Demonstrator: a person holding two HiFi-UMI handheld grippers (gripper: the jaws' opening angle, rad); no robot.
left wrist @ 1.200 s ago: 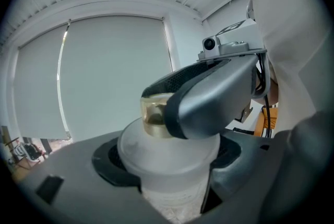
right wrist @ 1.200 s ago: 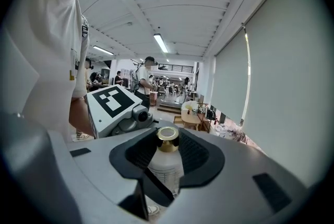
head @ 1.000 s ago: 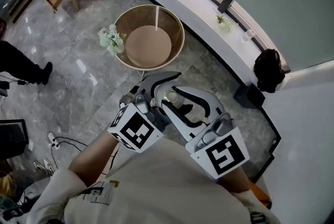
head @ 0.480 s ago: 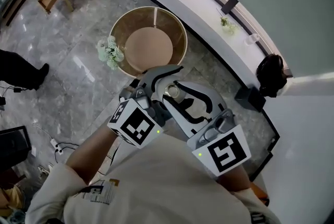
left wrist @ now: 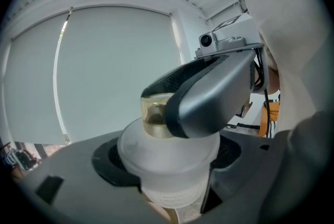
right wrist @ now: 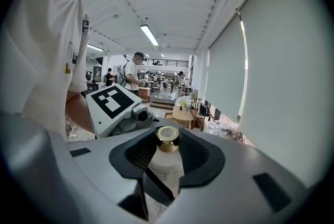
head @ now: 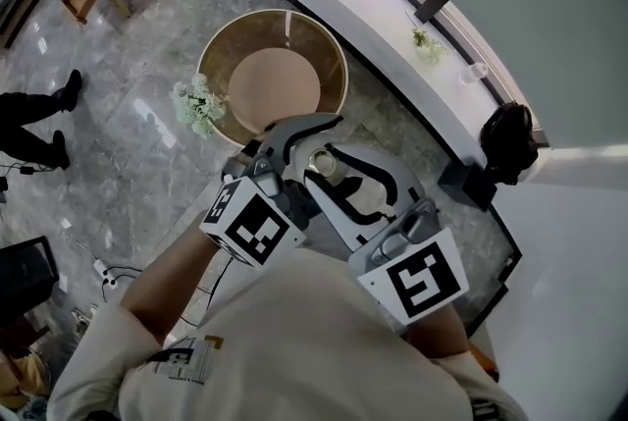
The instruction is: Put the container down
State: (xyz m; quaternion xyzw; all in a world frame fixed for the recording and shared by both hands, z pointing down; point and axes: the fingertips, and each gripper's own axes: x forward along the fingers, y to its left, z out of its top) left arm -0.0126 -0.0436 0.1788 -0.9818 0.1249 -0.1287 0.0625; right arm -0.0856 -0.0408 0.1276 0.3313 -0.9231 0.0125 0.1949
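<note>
Between the jaws of both tools hangs the container (head: 328, 170), a small frosted bottle with a gold cap (right wrist: 168, 137); it is off every surface, held up in the air close in front of my operator's chest. My left tool (left wrist: 168, 171) is closed on the bottle's broad shoulder, its dark pads pressed to either side; my right tool (right wrist: 166, 165) comes in across it and is closed too, though its jaws stand fairly wide, with the bottle upright in the hollow of its pads and one jaw lying against the cap. I judge the double grip is there because frosted glass is slick and the bottle is top-heavy; two crossed holds stop it from tipping or sliding out while it is carried.

Ahead of the tools and lower down stands a round desk (head: 218, 46) with a brown top and a raised rim; it looks to me the likeliest place to set the bottle, and it is not yet reached. Just left of it sits a bunch of white flowers (head: 194, 105); beyond it runs a curved white desk (head: 392, 9) along the wall; below the tools lies grey marble floor (head: 118, 164), glossy with reflections.
</note>
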